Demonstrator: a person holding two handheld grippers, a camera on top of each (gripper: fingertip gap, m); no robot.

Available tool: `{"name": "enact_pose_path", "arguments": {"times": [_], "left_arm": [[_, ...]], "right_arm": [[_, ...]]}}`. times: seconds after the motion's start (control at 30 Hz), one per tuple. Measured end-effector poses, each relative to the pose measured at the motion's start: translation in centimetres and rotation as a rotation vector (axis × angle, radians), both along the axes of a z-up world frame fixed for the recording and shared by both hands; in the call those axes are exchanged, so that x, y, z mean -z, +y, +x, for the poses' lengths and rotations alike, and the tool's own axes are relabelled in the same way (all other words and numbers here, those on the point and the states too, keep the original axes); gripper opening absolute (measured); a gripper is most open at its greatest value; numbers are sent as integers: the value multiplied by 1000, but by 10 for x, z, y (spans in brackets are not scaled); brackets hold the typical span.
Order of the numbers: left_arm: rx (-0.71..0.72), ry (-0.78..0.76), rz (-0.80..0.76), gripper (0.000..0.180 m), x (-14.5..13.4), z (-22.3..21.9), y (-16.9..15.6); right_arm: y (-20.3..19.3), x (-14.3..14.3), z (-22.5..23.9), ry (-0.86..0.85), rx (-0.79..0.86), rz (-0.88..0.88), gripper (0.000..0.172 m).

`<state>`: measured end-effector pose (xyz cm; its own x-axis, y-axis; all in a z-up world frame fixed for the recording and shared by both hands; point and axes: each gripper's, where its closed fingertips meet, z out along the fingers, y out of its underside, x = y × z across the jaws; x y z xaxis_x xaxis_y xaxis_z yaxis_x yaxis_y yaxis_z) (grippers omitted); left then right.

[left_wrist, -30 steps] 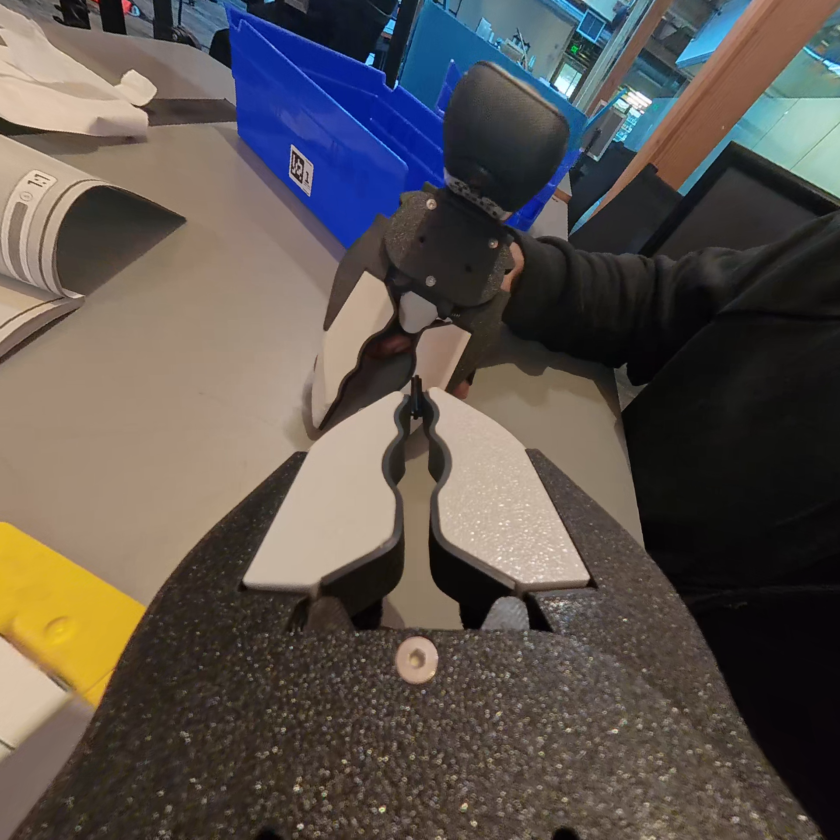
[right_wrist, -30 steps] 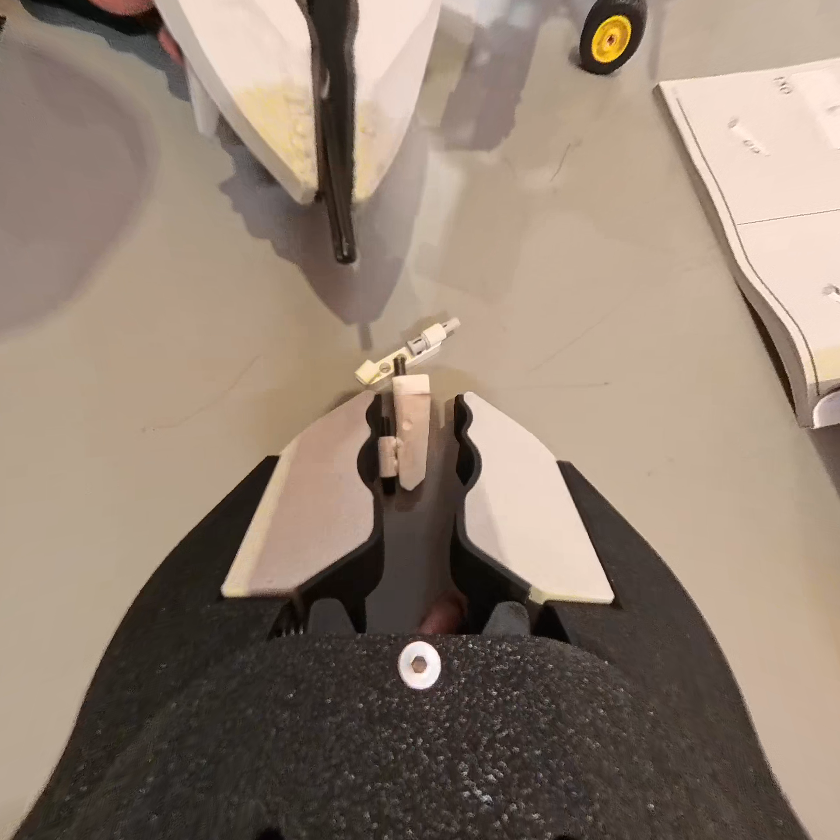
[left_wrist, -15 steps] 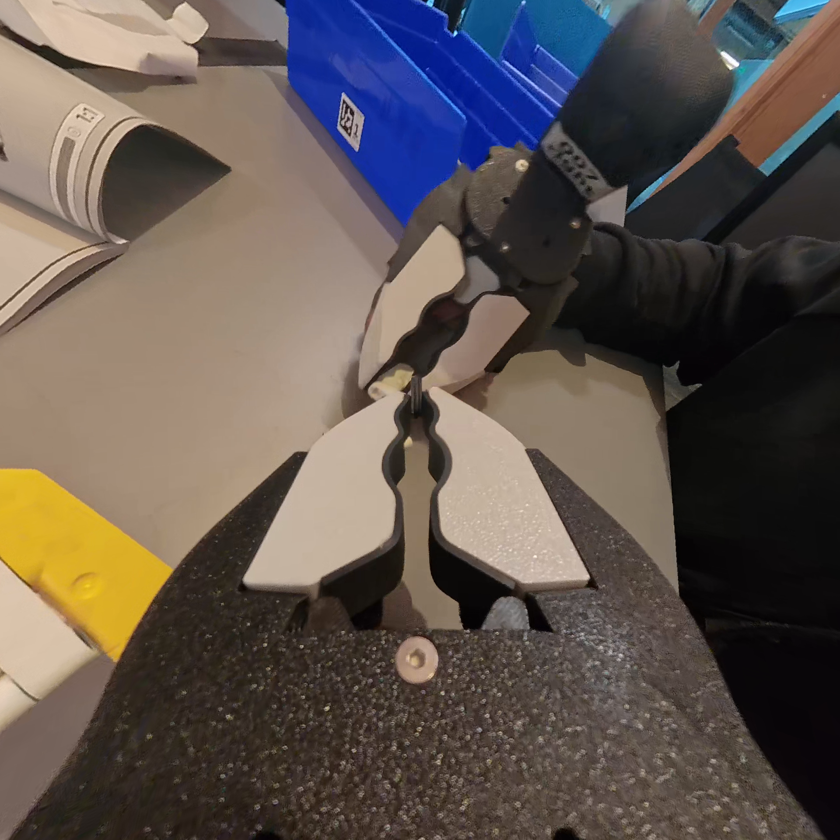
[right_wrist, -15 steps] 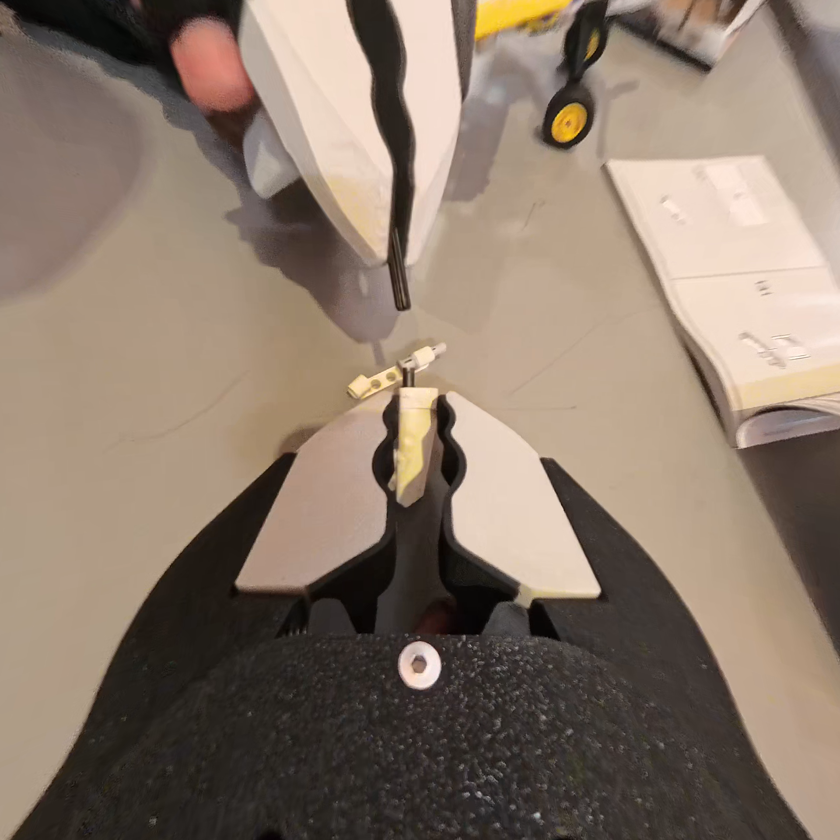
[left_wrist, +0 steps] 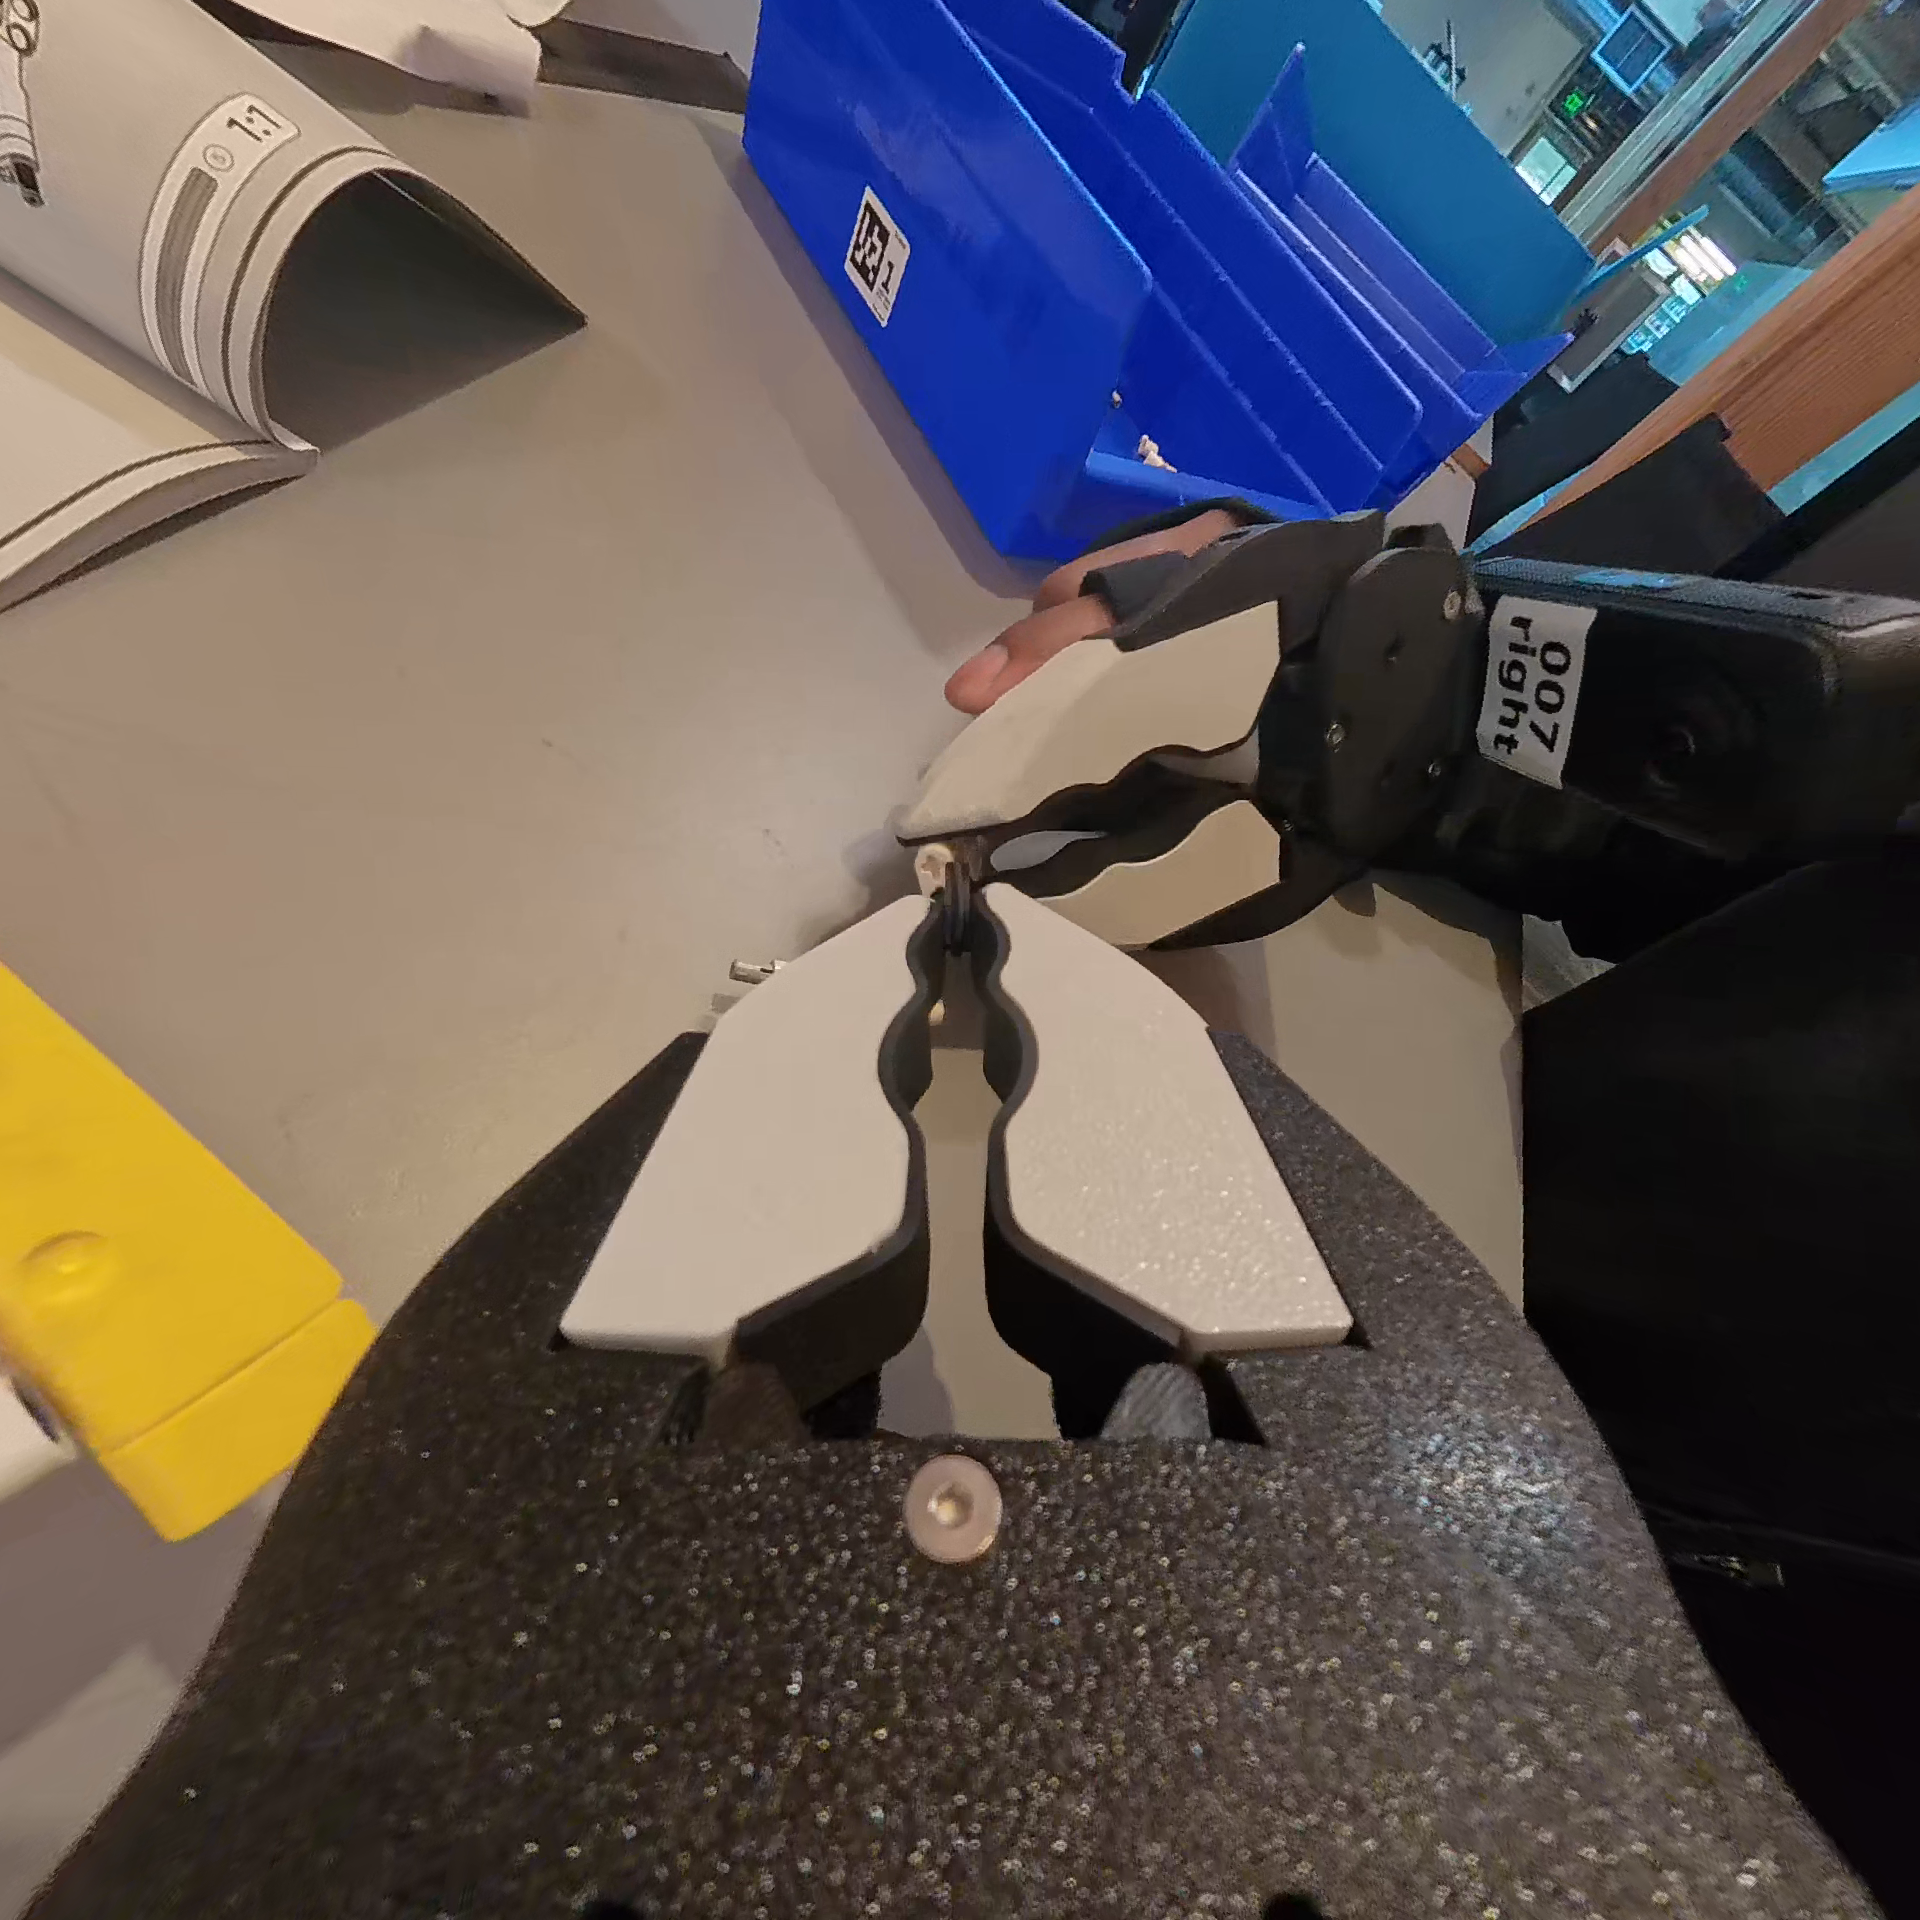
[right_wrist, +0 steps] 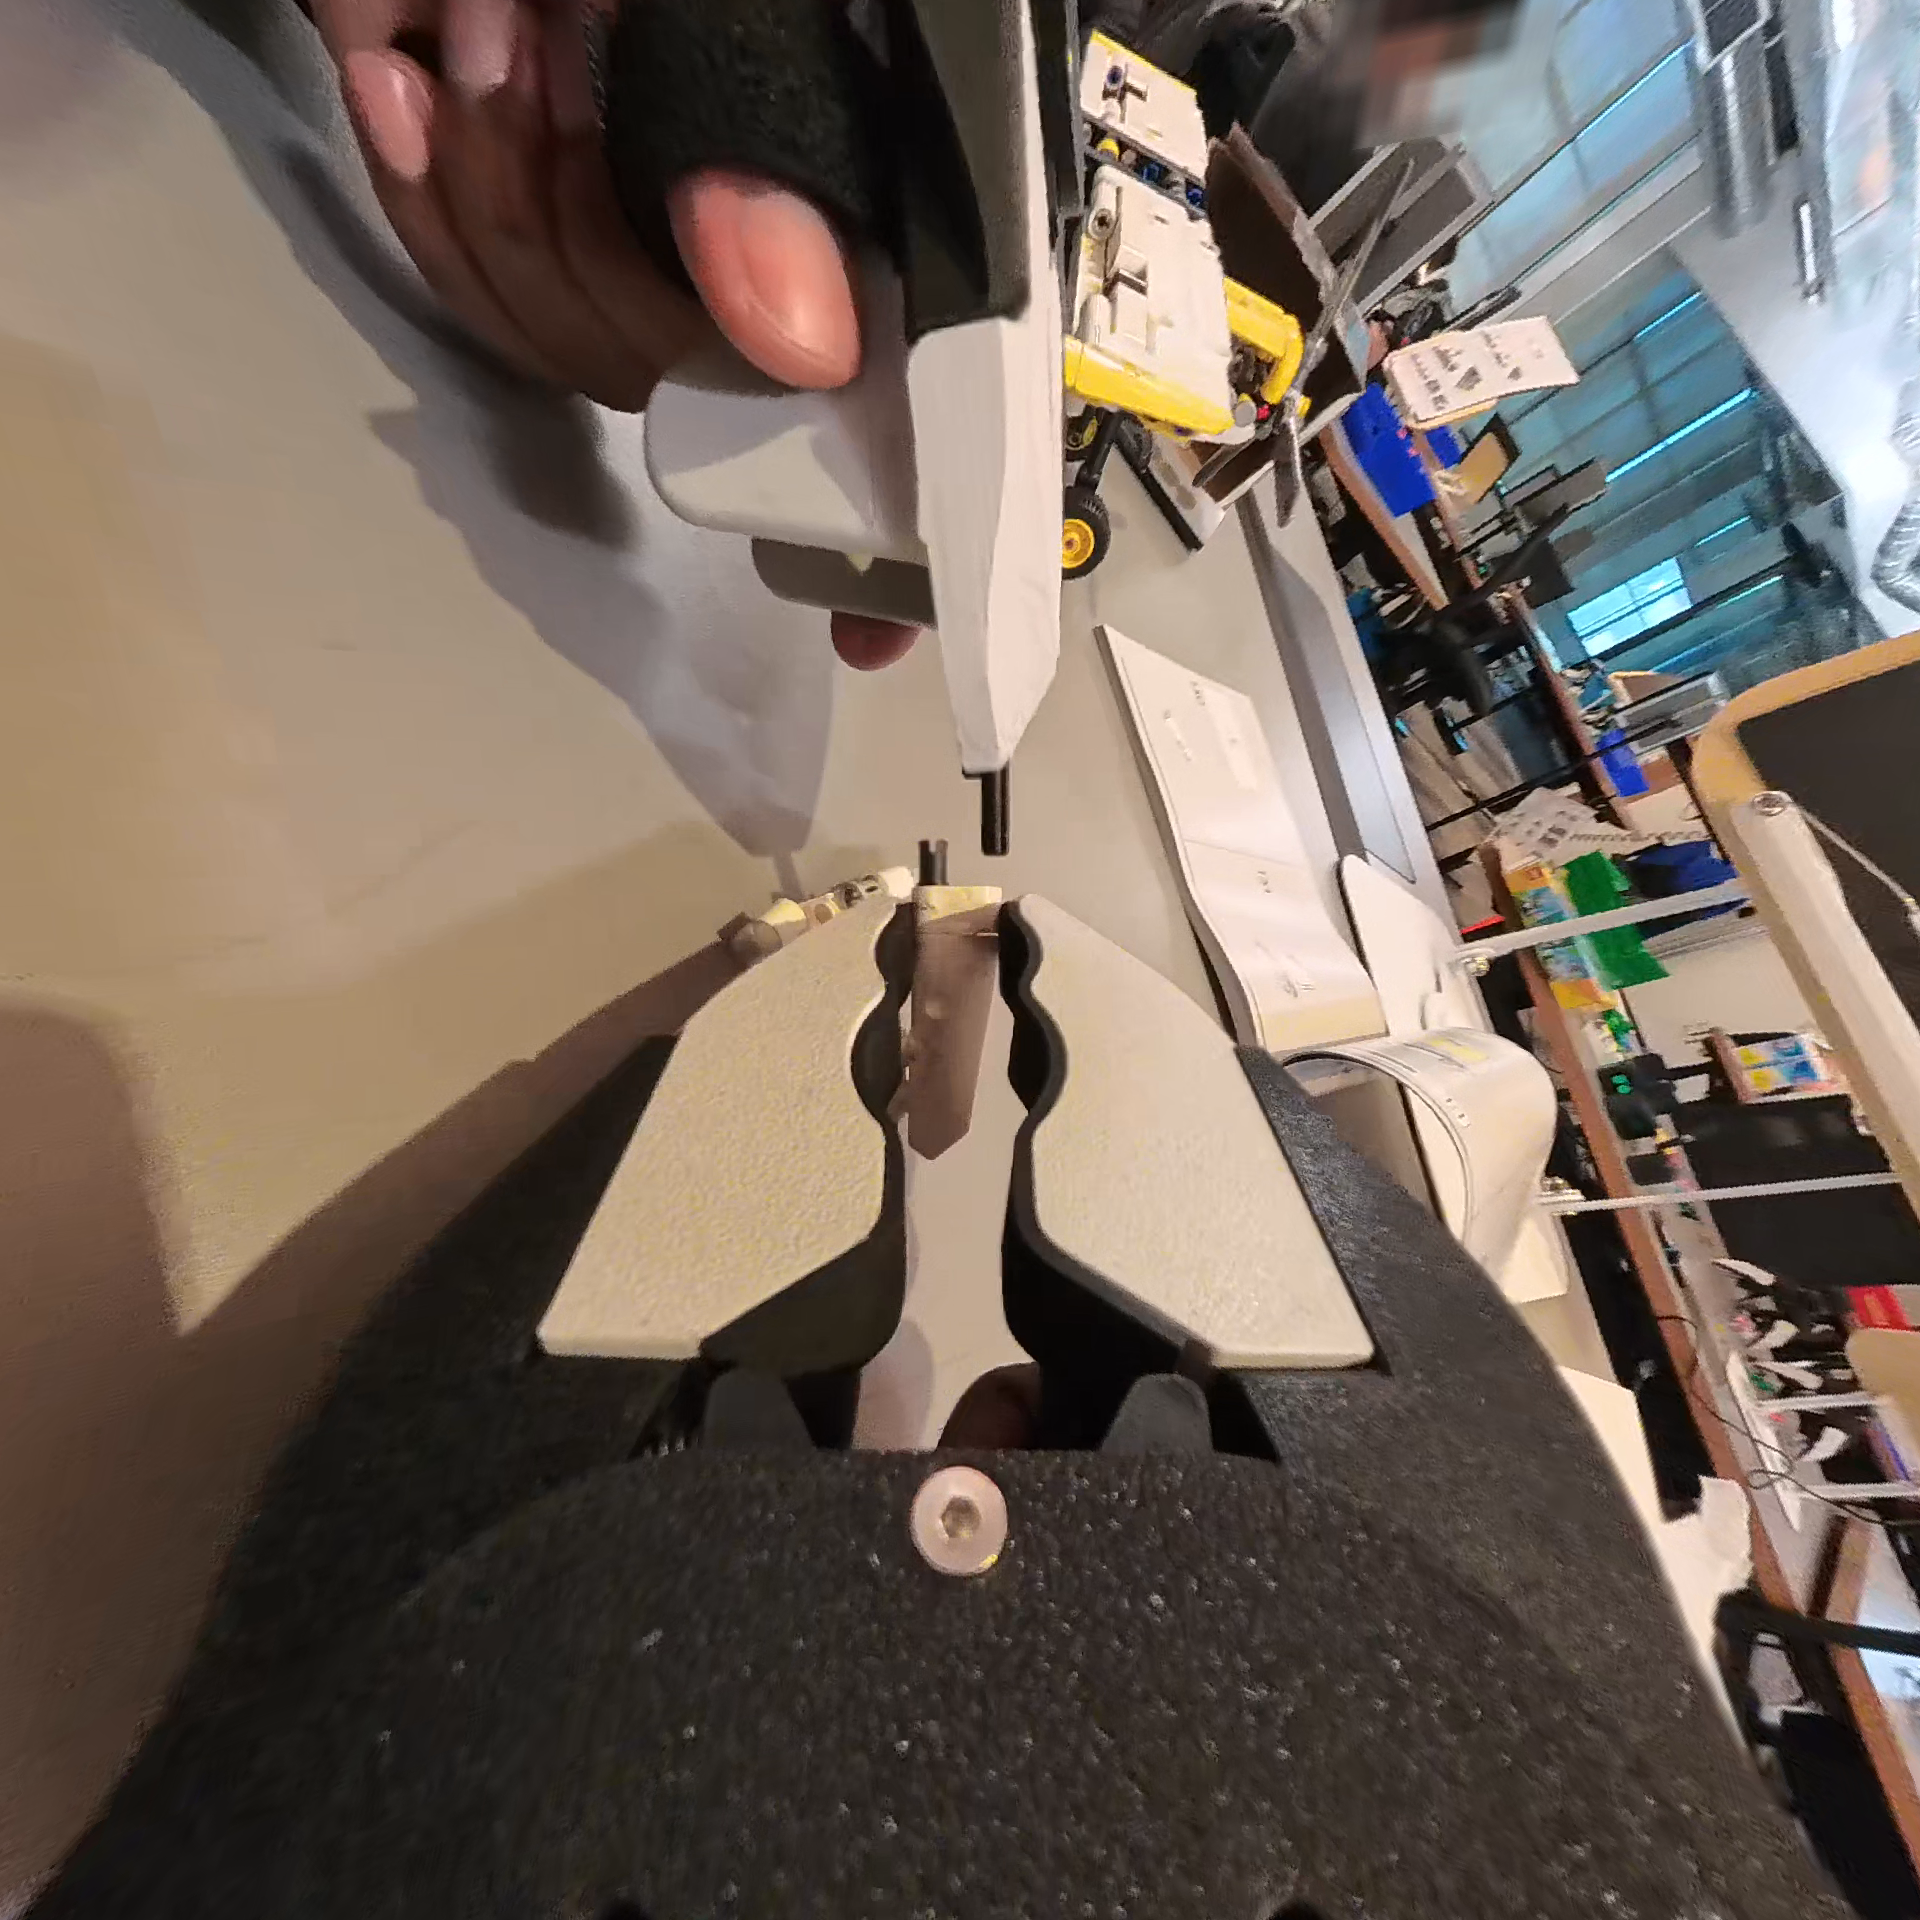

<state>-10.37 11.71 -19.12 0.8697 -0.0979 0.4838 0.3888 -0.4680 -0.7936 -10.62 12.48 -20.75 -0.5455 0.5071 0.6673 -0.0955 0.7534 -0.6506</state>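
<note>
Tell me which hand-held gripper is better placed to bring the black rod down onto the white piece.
Left, probably. The left hand-held gripper pinches the black rod, poised just above the white piece clamped in the right hand-held gripper, which looks suited to steadying it.

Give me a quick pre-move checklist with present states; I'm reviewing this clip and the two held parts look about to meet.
1. Left gripper clamped on black pin: ok.
2. Right gripper clamped on white piece: ok.
3. Pin apart from white piece, gap visible: ok.
4. Pin lined up with a hole in the piece: cannot tell.
5. Loose white parts lie close beside the right fingertips: not ok.
6. Booklet lies off to the side: ok.
</note>
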Motion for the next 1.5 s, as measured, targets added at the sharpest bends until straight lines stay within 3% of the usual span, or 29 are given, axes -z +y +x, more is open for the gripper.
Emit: {"name": "enact_pose_path", "arguments": {"times": [0.43, 0.73, 1.5], "left_arm": [[0, 3, 10, 4, 4, 3, 1], [21, -86, 25, 4, 2, 6, 1], [-43, 7, 53, 4, 0, 3, 3]], "right_arm": [[0, -4, 3, 102, 4, 91, 16], [-1, -7, 5, 132, -14, 114, 15], [-4, -6, 2, 95, 63, 110, 15]]}}
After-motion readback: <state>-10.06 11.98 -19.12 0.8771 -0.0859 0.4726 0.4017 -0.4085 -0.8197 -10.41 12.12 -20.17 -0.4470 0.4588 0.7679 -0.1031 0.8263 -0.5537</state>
